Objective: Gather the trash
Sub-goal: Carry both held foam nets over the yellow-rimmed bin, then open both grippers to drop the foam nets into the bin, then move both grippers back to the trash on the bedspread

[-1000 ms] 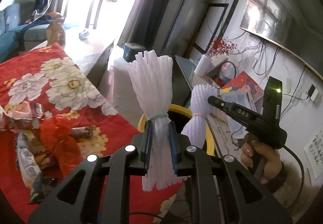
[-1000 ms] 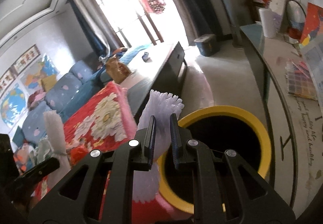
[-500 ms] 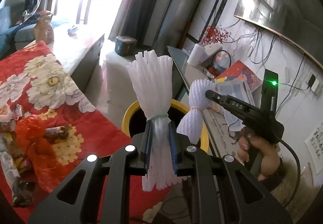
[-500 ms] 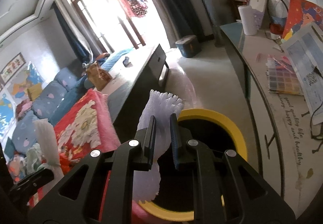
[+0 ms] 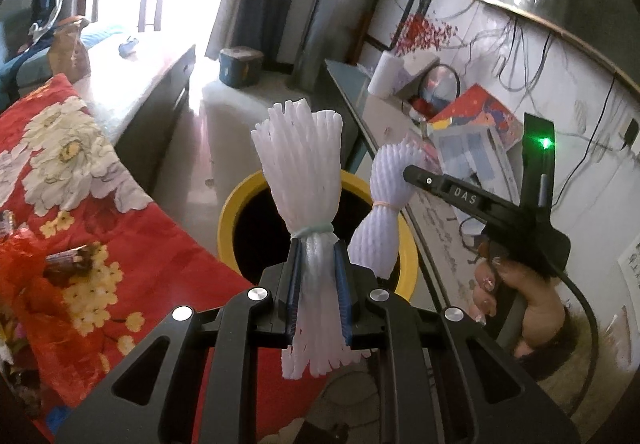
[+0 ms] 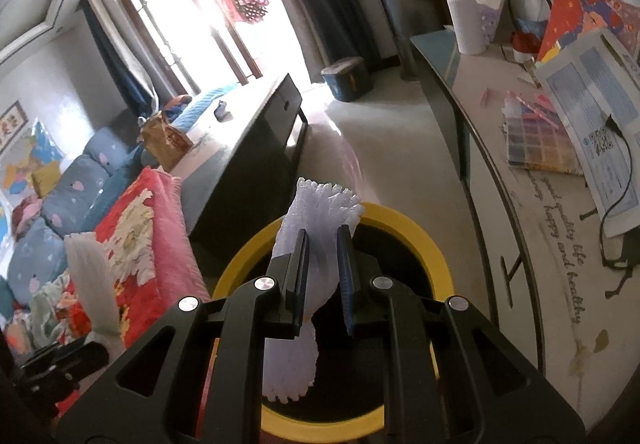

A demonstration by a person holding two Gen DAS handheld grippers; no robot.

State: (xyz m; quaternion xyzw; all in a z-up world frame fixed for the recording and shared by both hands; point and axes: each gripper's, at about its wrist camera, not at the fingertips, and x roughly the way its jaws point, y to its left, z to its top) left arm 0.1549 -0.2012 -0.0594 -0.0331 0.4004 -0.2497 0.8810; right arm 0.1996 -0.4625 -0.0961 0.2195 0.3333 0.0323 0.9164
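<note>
My left gripper point(image 5: 317, 256) is shut on a white foam fruit net point(image 5: 302, 172) tied with a pale band, held upright over the near rim of a yellow-rimmed black bin point(image 5: 230, 212). My right gripper point(image 6: 323, 244) is shut on a second, lilac-white foam net point(image 6: 320, 208), held above the bin's opening point(image 6: 434, 260). In the left wrist view the right gripper point(image 5: 412, 174) and its net point(image 5: 384, 204) hang over the bin's right side. The left net also shows in the right wrist view point(image 6: 90, 276).
A red flowered cloth point(image 5: 60, 148) with wrappers point(image 5: 72, 258) lies to the left of the bin. A long counter point(image 6: 532, 204) with papers, a colour chart and cables runs on the right. A dark low cabinet point(image 6: 256, 152) and blue sofa point(image 6: 60, 196) stand behind.
Both grippers have moved toward the bin with their nets still held. The bin now sits more directly under the right gripper.
</note>
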